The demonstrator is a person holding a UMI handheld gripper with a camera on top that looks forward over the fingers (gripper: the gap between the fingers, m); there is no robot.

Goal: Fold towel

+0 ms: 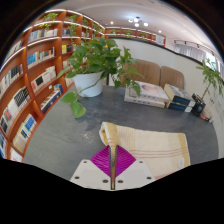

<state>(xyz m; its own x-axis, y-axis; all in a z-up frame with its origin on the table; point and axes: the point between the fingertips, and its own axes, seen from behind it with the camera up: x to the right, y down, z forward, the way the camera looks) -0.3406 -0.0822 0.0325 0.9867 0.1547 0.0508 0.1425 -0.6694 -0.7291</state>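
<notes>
Cream towel (150,148) on grey table (70,135) — fingers (112,160) pinching its edge

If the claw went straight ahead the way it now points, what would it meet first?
Most likely the towel: the claw has its fingers close together right at the towel's near folded corner on the grey table. Whether it already grips the cloth isn't clear. Further on stands the potted plant; depth is uncertain.
</notes>
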